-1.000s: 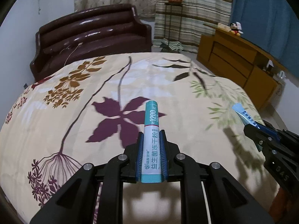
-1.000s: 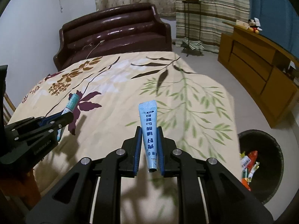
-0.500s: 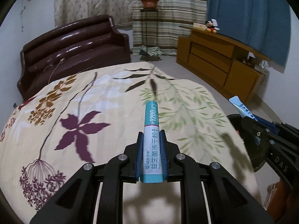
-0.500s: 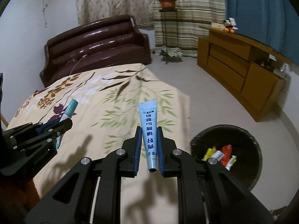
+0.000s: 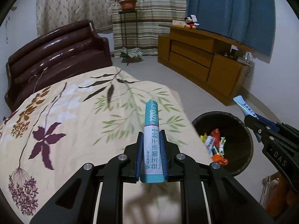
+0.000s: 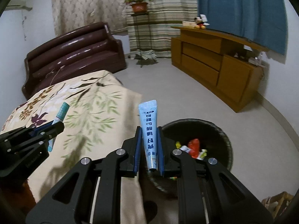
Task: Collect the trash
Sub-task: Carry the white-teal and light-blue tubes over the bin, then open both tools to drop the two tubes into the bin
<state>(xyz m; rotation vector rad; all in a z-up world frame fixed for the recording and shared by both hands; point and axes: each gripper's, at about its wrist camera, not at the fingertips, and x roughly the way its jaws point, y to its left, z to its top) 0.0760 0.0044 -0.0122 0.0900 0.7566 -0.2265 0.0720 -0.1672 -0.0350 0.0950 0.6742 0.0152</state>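
Left claw [image 5: 151, 149]: clamping a teal-and-white probiotic powder sachet [image 5: 151, 141] between blue pads. Showing a teal upper band printed "1200", a white lower body with teal Chinese lettering, a teal crimped bottom seam. Standing with long axis running straight out along the fingers, teal end pointing away over the floral bedspread [image 5: 74, 115]. Hanging above the bed edge, beside the bin.

Right claw [image 6: 149, 147]: gripping a pale blue sachet [image 6: 149, 130] with dark blue Chinese print reading upside down and a crimped, silvery far end. Lying with long axis along the fingers, crimped end pointing away, slightly tilted. Hovering at the near rim of the black trash bin [image 6: 220, 130], between bed and bin.

Bin: sitting on the grey floor just beside the bed, holding red, yellow and white wrappers [image 6: 192, 148].

Background: showing a dark brown sofa [image 5: 56, 56], a wooden cabinet [image 5: 201, 63].
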